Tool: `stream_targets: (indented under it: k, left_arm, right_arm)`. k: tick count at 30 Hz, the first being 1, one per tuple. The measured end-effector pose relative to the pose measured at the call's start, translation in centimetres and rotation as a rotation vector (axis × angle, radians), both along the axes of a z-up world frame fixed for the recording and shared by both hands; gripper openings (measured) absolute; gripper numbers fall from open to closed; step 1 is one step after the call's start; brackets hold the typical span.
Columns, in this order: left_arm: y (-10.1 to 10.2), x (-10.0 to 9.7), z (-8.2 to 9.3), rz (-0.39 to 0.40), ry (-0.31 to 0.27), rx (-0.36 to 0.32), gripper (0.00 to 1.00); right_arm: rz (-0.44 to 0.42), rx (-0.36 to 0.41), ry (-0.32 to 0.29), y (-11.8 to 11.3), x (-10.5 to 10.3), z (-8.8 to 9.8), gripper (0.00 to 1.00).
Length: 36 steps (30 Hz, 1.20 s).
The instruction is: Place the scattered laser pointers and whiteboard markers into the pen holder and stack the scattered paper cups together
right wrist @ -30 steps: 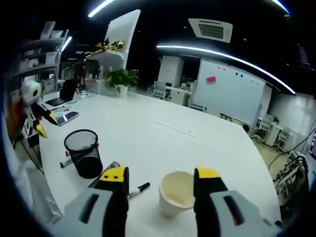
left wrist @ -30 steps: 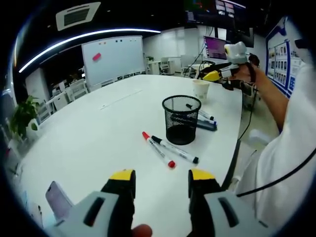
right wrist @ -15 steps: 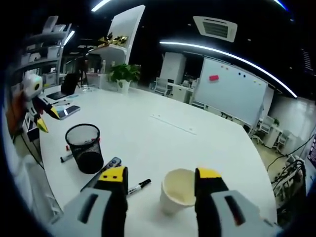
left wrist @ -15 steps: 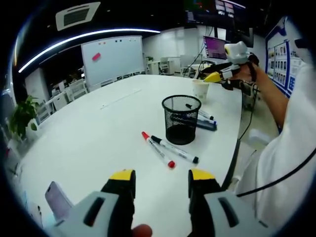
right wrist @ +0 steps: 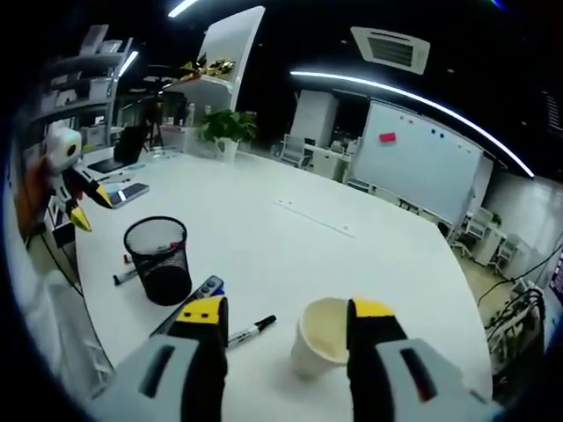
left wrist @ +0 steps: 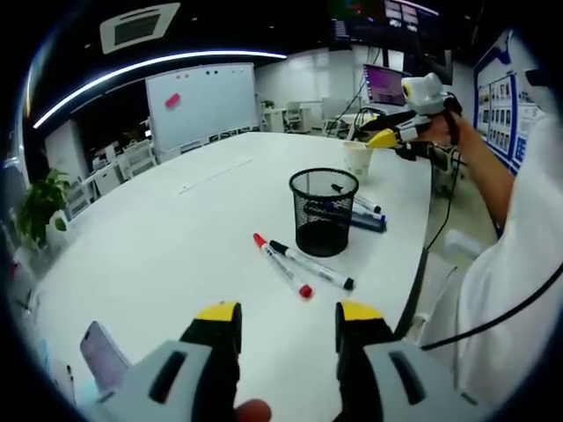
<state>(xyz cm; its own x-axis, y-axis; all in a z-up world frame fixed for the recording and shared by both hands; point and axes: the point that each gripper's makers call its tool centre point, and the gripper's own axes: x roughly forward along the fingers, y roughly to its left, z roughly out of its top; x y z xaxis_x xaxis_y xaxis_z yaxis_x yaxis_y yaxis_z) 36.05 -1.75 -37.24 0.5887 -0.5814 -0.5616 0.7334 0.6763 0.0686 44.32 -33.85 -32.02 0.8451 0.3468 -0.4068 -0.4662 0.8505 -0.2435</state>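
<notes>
I'm seeing the paper cup (right wrist: 322, 338) standing upright on the white table (right wrist: 290, 255), just ahead of my right gripper (right wrist: 286, 317), whose jaws are standing apart. The mesh pen holder (left wrist: 323, 212) is sitting mid-table with two markers (left wrist: 299, 265) lying beside it. My left gripper (left wrist: 288, 317) is hovering, jaws parted, gripping nothing.

Left gripper view low over table (left wrist: 176, 229), right gripper view opposite, both sharing mesh holder (left wrist: 323, 211).
</notes>
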Motion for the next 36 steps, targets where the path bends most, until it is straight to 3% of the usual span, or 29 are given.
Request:
stream_targets:
  k: [19,36]
  left_arm:
    - [0.1,0.1,0.0,0.005,0.0,-0.003,0.44]
    - [0.2,0.3,0.0,0.0,-0.002,0.0,0.44]
  right_arm:
    - [0.067,-0.077,0.057,1.2,-1.1,-1.6,0.54]
    - [0.109,-0.099,0.091,2.1,-1.8,-2.2,0.54]
